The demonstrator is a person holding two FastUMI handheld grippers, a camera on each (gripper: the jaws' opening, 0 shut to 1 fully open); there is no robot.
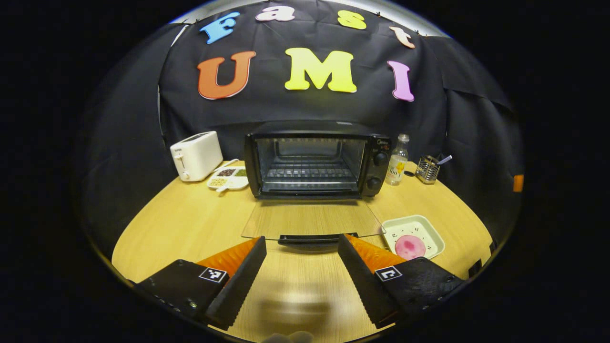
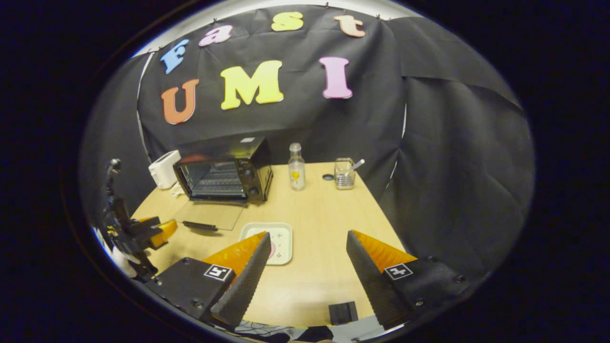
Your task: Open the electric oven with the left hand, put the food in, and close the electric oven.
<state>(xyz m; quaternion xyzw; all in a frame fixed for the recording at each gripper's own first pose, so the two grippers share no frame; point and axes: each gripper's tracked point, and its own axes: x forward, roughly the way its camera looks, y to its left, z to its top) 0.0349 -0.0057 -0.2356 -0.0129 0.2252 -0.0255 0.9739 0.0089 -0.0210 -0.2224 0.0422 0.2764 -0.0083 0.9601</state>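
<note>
Oven (image 1: 314, 159) door (image 1: 310, 220) is lowered flat, handle just ahead of the spread, empty left gripper (image 1: 301, 274). Right gripper (image 2: 305, 271) is also spread, empty; food (image 2: 273, 247) in tray (image 2: 281, 238) sits partly hidden behind its left finger. Tray rim should be pinched squarely, kept level.

Plate (image 1: 413, 236) right of oven door (image 1: 312, 220).

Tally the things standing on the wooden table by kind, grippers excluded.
Appliances: 2, the black electric oven with its glass door down, and the white toaster.
Dishes: 2, the pale square plate with pink food, and the white divided dish.
Clear bottles: 1.
Wire mesh holders: 1.
Total: 6.
</note>
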